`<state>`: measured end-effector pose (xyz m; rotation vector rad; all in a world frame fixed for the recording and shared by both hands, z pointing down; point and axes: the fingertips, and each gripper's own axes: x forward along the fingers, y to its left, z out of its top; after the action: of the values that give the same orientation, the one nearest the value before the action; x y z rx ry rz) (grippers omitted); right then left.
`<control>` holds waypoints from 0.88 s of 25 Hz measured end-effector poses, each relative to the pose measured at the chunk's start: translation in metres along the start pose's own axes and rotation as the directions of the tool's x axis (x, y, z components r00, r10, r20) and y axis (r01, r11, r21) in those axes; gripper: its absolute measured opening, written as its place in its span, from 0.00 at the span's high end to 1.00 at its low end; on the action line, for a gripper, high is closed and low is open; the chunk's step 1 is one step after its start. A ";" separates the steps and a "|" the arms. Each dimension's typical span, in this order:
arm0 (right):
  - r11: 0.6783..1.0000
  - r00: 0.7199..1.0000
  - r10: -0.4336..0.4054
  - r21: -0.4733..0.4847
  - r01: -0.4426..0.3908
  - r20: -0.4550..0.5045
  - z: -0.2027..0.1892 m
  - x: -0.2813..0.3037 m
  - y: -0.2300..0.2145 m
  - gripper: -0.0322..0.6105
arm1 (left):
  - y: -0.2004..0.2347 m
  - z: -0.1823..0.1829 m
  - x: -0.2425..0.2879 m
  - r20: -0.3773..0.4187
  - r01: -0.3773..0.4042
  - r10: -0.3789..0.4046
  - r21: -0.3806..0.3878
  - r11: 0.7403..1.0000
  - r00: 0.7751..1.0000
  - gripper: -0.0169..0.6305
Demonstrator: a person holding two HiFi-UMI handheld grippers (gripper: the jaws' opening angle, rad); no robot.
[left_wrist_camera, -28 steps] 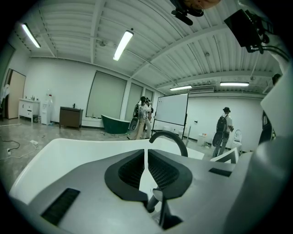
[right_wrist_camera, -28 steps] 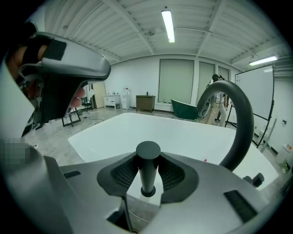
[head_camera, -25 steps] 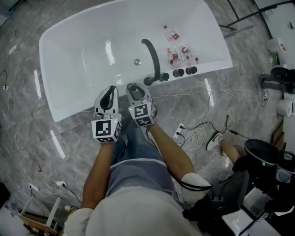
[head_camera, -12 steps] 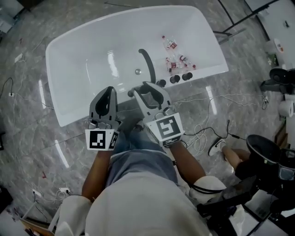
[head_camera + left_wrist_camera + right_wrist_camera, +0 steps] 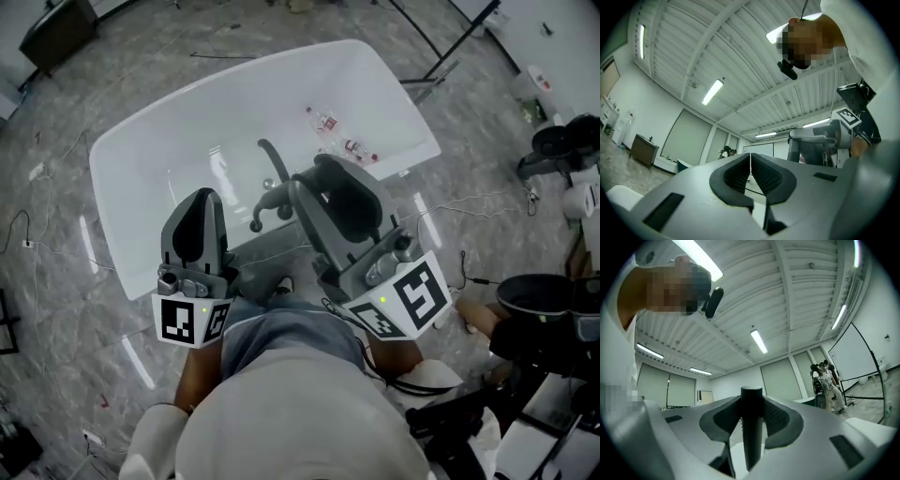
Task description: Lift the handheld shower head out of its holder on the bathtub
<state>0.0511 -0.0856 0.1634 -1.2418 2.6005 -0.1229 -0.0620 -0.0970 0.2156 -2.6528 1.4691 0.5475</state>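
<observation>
The white bathtub (image 5: 150,159) lies below me in the head view, its dark curved spout (image 5: 274,157) at the near rim. My right gripper (image 5: 311,176) is raised high above that rim. A dark round shower handle (image 5: 752,427) stands upright between its pads, which close on it. The grey shower head (image 5: 266,206) pokes out to the left of its jaws in the head view. My left gripper (image 5: 197,204) hangs beside it, raised as well, its jaws (image 5: 750,161) together with nothing between them. Both gripper views look up at the ceiling.
Small bottles (image 5: 323,120) lie inside the tub at its right end. Cables (image 5: 441,211) trail over the marble floor. A black bin (image 5: 536,307) and stands crowd the right side. People (image 5: 826,380) stand far off across the room.
Both grippers rose a long way toward the head camera. The right one came up off the tub's rim with the shower handle in its jaws.
</observation>
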 end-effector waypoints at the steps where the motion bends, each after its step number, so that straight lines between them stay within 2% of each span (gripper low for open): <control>1: 1.000 1.000 0.002 0.010 -0.002 0.025 0.015 -0.004 0.001 0.73 | -0.004 0.010 0.003 0.018 0.006 -0.006 -0.004 1.000 1.000 0.94; 4: 0.999 0.998 0.005 0.033 -0.007 0.070 0.040 -0.014 0.008 0.73 | -0.011 0.033 0.004 0.056 0.023 -0.022 -0.018 1.000 0.998 0.95; 7: 0.999 0.997 0.004 0.042 -0.007 0.076 0.046 -0.019 0.007 0.73 | -0.017 0.041 0.007 0.071 0.033 -0.032 -0.026 0.999 0.997 0.94; 14: 0.998 0.999 -0.005 0.059 0.003 0.033 0.038 -0.030 0.000 0.73 | -0.034 0.042 0.004 0.077 0.035 -0.032 -0.038 0.999 0.997 0.94; 22: 0.998 1.000 0.009 0.057 -0.009 0.003 0.030 -0.012 0.004 0.73 | -0.019 0.046 0.002 0.065 0.019 -0.018 -0.011 1.000 0.998 0.95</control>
<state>0.0636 -0.0728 0.1360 -1.2101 2.5806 -0.1928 -0.0583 -0.0780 0.1702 -2.6275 1.4268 0.6364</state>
